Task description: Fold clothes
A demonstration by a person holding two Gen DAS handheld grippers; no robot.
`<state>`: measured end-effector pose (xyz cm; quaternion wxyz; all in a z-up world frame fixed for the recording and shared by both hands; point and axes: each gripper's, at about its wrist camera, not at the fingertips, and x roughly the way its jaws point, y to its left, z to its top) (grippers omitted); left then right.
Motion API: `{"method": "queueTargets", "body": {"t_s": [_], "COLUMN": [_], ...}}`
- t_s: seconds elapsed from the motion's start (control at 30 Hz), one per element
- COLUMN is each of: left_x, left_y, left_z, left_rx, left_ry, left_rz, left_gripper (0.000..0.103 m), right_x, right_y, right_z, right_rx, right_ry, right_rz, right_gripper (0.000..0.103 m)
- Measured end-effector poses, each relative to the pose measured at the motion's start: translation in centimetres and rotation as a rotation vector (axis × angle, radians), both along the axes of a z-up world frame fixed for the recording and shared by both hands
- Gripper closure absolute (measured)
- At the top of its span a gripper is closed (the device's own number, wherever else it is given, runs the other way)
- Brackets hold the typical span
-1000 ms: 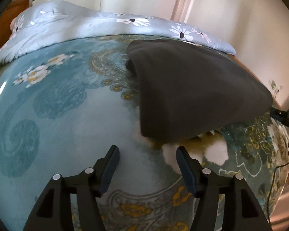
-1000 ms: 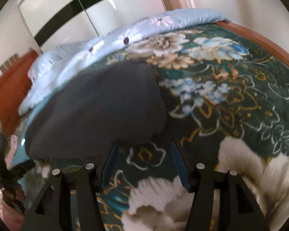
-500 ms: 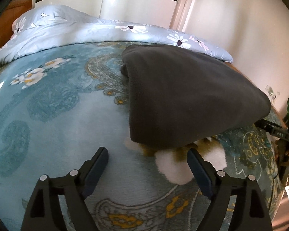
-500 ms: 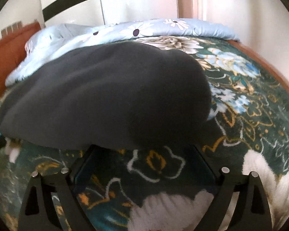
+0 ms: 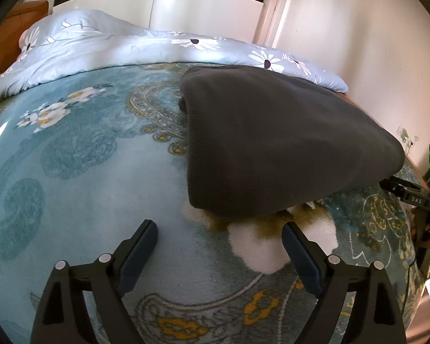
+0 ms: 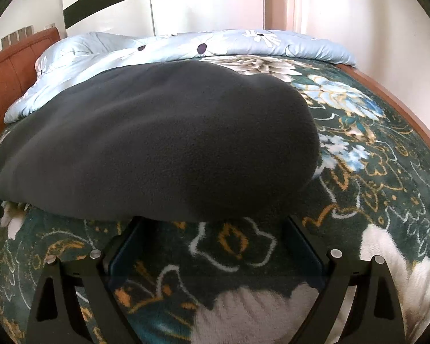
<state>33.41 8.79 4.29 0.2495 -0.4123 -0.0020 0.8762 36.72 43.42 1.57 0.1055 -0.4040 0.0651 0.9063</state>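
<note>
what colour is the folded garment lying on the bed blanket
Plain dark charcoal grey garment, fleecy, with no pattern. It shows best in the right wrist view, where it fills the frame.

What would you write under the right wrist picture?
Open right hand-held gripper reaching the near edge of a folded dark grey fleece on a floral blanket.

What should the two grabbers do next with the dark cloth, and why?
Probably ease the right gripper forward a little and close on the cloth's near edge. Its jaws are wide open, with that edge lying just over their tips, so nothing is gripped yet. The left gripper is open too, short of the cloth on the blanket.
</note>
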Motion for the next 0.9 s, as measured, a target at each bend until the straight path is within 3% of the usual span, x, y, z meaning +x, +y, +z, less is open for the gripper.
{"method": "queueTargets", "body": {"t_s": [0.9], "left_x": [-0.05], "left_y": [-0.29], "left_z": [0.01], "left_rx": [0.036], "left_ry": [-0.017], "left_rz": [-0.002], "left_gripper": [0.011], "right_x": [-0.21], "right_y": [0.24], "right_z": [-0.23], "right_rx": [-0.019], "right_ry": [-0.006], "right_rz": [-0.010], "right_gripper": [0.006]}}
